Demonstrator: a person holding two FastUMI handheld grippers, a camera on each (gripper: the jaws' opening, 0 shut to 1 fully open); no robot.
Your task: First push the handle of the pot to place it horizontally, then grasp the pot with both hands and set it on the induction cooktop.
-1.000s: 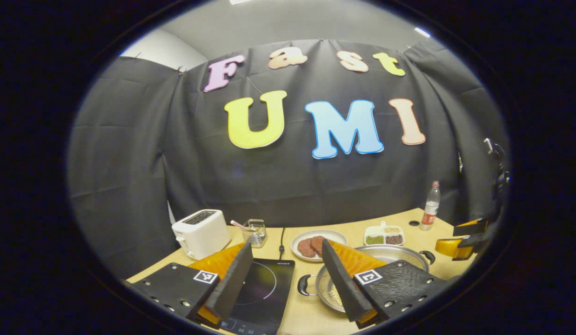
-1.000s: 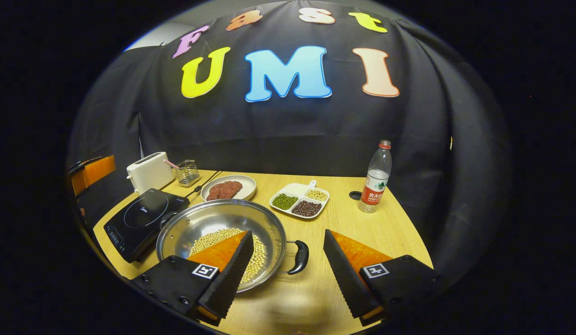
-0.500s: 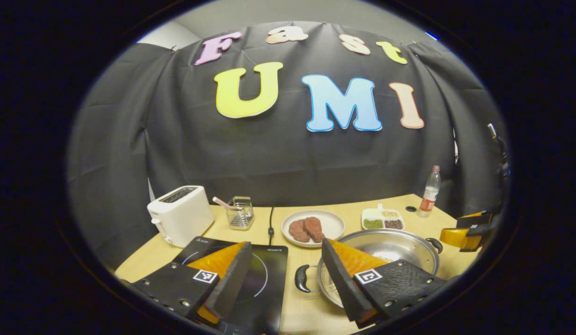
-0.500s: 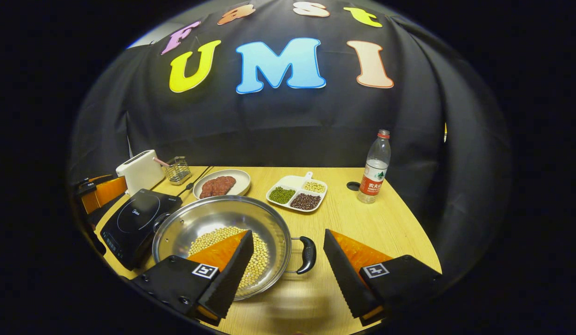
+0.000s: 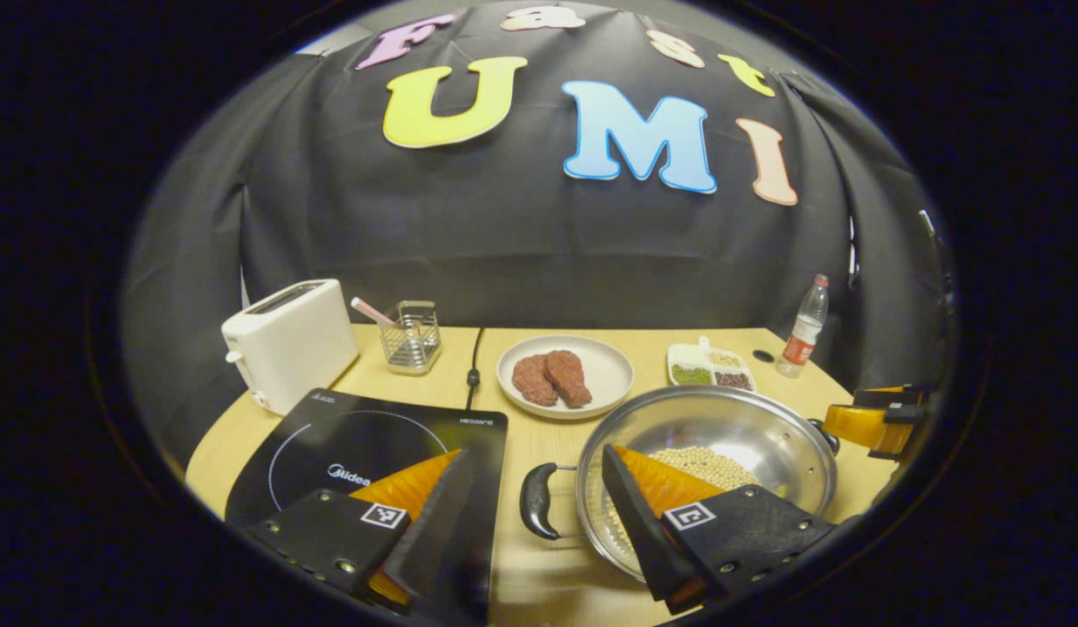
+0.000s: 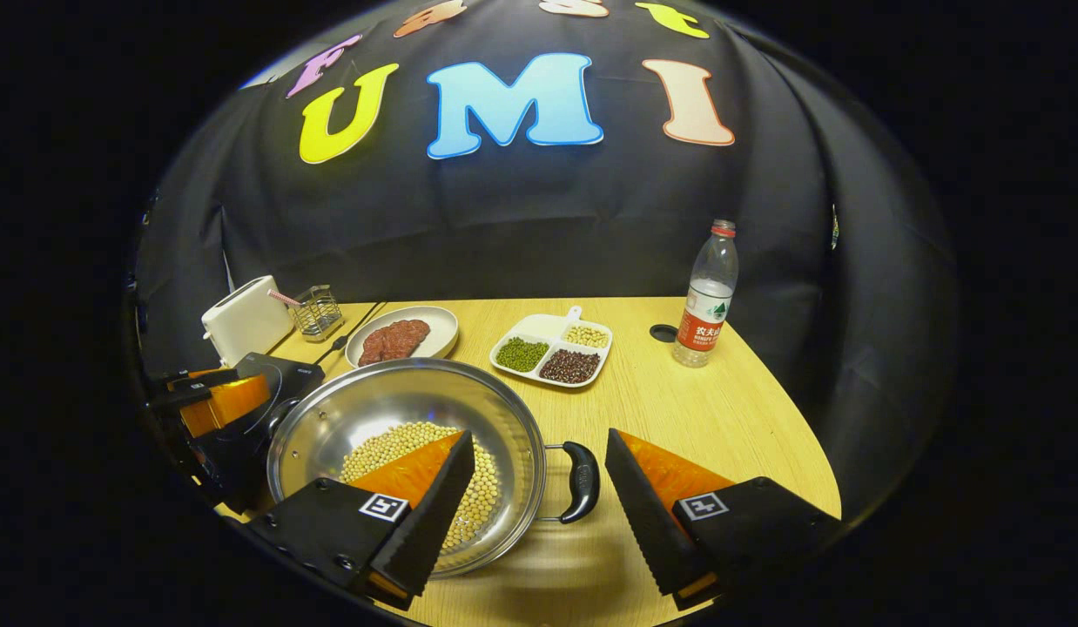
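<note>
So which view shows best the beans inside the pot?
The right gripper view: the beans lie in the open across the pot floor, one finger covering a part. In the left gripper view the beans are farther off, mostly behind that gripper's finger.

Left gripper view: the left gripper's [image 5: 535,514] right finger covers the near part of the pot [image 5: 748,435] and some of its beans. Its left finger hides the near right corner of the induction cooktop [image 5: 365,440].

Right gripper view: the pot [image 6: 400,409] hides the cooktop's [image 6: 282,376] right side. Bottle [image 6: 706,296] label too small to read.
</note>
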